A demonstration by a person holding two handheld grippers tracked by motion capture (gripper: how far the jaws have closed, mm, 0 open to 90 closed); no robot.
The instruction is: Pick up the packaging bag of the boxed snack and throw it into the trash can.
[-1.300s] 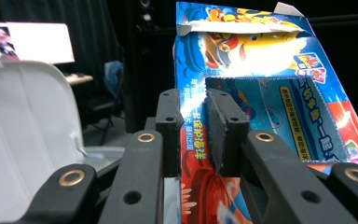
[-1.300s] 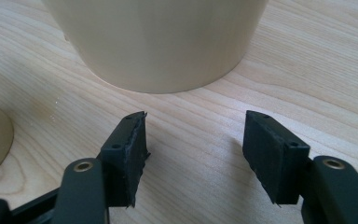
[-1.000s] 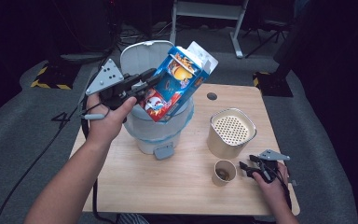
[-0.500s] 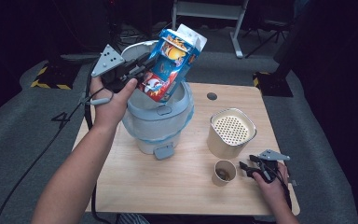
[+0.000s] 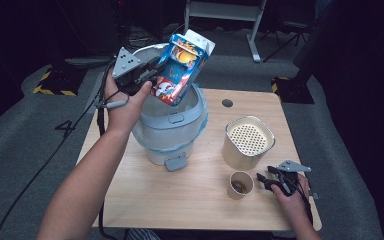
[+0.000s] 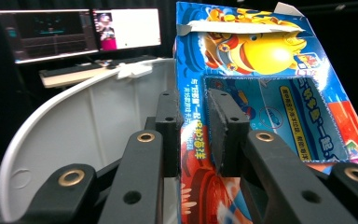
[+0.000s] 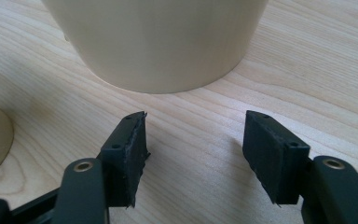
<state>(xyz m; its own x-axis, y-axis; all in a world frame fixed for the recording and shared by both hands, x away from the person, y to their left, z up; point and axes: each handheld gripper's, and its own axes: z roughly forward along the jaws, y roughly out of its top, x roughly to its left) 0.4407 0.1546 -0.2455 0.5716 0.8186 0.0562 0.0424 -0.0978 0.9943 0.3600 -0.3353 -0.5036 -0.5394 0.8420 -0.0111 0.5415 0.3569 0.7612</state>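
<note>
The left gripper pinches the blue box tilted over the open bin, so next it should let go, while the right gripper rests spread and empty beside the bin.

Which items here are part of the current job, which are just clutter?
In the job:
- carton, clamped in left gripper
- bin, lid up, below the carton

Lying about:
- perforated can
- paper cup, by the open right gripper
</note>
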